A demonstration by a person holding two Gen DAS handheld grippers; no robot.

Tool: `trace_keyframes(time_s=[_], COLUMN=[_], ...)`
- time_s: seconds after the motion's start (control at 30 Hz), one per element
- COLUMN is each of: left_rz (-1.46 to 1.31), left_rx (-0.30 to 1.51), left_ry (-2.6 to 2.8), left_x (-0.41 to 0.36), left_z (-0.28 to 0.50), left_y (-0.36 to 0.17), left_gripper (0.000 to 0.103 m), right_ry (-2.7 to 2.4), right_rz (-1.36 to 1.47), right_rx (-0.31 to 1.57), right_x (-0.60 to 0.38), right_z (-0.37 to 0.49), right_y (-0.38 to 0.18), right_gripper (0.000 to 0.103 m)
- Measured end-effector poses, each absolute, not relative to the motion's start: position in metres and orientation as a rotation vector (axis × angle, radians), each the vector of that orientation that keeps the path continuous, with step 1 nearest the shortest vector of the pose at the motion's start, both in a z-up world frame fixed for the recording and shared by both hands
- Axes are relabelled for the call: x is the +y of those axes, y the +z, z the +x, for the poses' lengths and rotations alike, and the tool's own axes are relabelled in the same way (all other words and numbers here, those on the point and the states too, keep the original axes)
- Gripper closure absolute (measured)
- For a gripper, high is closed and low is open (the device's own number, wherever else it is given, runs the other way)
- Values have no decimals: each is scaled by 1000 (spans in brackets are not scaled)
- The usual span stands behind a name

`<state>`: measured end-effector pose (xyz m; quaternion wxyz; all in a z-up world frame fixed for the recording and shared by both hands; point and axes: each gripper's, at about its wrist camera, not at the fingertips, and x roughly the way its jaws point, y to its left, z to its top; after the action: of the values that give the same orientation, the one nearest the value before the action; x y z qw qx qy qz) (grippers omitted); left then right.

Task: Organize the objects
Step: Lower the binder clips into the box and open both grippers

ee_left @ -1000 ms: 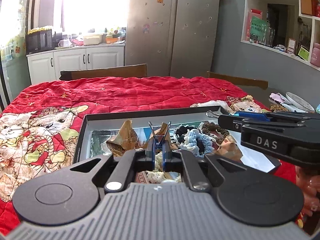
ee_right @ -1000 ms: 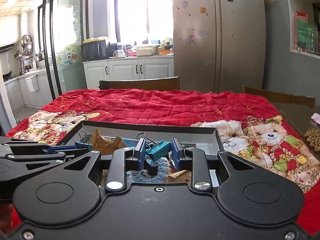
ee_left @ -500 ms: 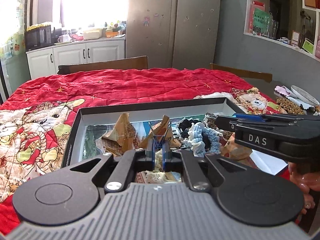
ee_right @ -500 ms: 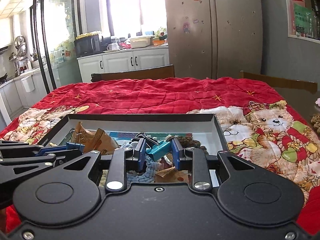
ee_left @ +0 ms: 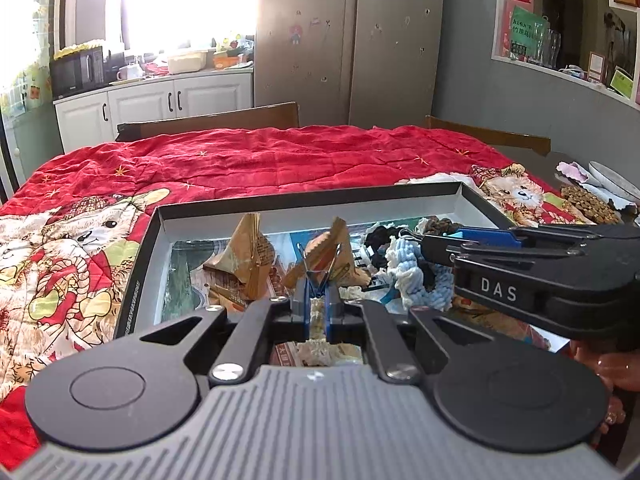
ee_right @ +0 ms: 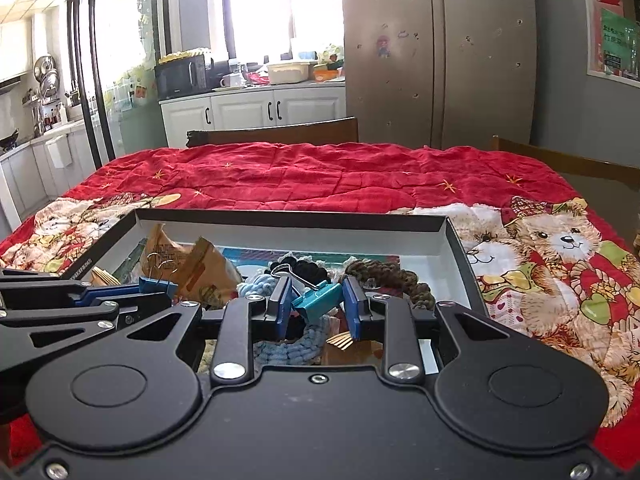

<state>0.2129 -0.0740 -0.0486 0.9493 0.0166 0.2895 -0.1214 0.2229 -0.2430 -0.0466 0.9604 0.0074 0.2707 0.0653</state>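
the right gripper (ee_right: 316,307) clamps a glossy teal binder clip (ee_right: 317,302), the left gripper (ee_left: 317,309) pinches a blue binder clip (ee_left: 317,290) mostly hidden by its fingers, over a shallow cardboard tray (ee_right: 456,240) of woolly crochet pieces (ee_right: 384,276).

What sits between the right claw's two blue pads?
In the right wrist view, a teal binder clip sits tilted, pinched between the right claw pads, above the light blue crochet piece in the tray.

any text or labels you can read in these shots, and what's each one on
"DAS": on the side of the right tongs.
Box rim print: too small to read.
Green poster characters: blurred.
Brown paper packets print: unreadable.
Fridge stickers: no legible words.
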Motion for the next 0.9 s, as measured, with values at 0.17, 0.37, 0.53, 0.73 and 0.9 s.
trace_keyframes(time_s=[0.17,0.37,0.53,0.73,0.9], left_rz=[42,41,40,35,31], left_rx=[601,611,610,590,571], left_ry=[-247,-245,-246,-237,-252], left_x=[-76,-75,-75,-73,-72], left_z=[214,216,215,211,204], left_y=[-53,-55,-54,-49,-41], left_gripper=[95,94,87,68,59], right_ry=[135,137,136,138,144], right_rz=[-7,-26,-26,-10,-3], right_rx=[556,561,560,557,540], right_x=[-240,-237,-237,-239,-241], right_z=[225,225,225,223,218], right_y=[-50,-53,-52,-50,-43], right_gripper=[76,76,75,66,63])
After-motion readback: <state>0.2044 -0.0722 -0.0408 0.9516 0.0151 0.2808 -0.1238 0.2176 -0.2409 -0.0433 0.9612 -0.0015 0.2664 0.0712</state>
